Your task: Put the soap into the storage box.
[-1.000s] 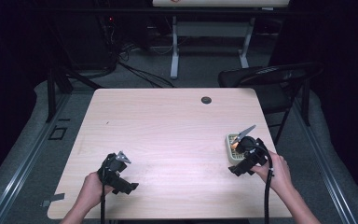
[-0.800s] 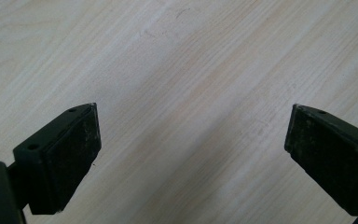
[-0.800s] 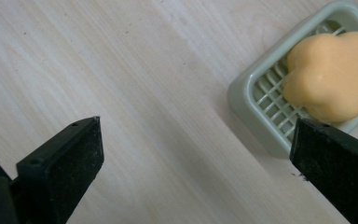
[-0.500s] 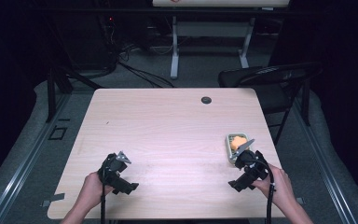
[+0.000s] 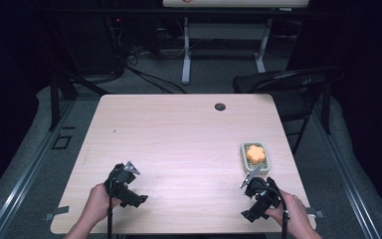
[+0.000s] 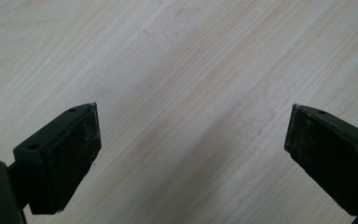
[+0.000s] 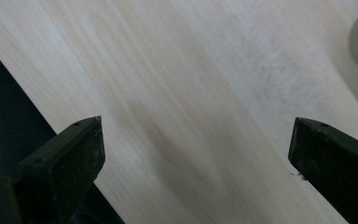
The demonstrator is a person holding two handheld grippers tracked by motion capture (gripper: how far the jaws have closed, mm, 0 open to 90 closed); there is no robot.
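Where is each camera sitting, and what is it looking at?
High view: above the person's side, looking forward and down on the table; both forearms, left gripper, right gripper, tray.
Left gripper view: rides the left gripper, facing bare tabletop; open black jaws.
Right gripper view: rides the right gripper, facing the table's edge; open jaws.
Shared: the same pale wood.

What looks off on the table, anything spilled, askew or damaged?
Nothing stands out. The orange flower-shaped piece sits squarely in its pale green tray near the right edge of the table; no spill or damage is visible.
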